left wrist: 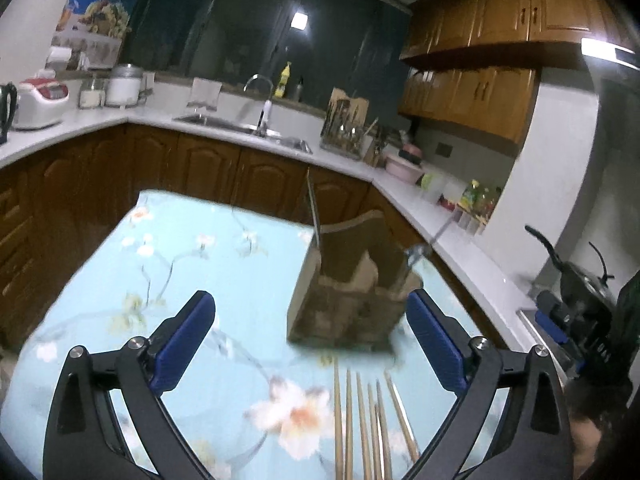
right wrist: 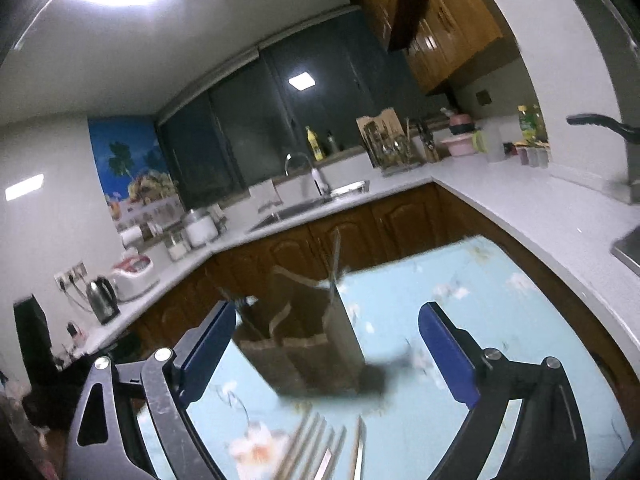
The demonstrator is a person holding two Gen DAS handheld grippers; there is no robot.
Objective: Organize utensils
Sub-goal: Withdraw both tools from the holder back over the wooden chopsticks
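On floral tablecloth (left wrist: 192, 264): wooden holder (left wrist: 348, 300), chopsticks (left wrist: 360, 420); writing unreadable, perhaps blur

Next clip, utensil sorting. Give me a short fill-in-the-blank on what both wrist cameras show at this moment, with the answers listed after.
1. The chopsticks lie flat on the floral ____.
2. Both the left gripper and the right gripper have their jaws ____.
3. The wooden utensil holder stands on the table, and a ____ utensil sticks up from it.

Answers: tablecloth; open; metal
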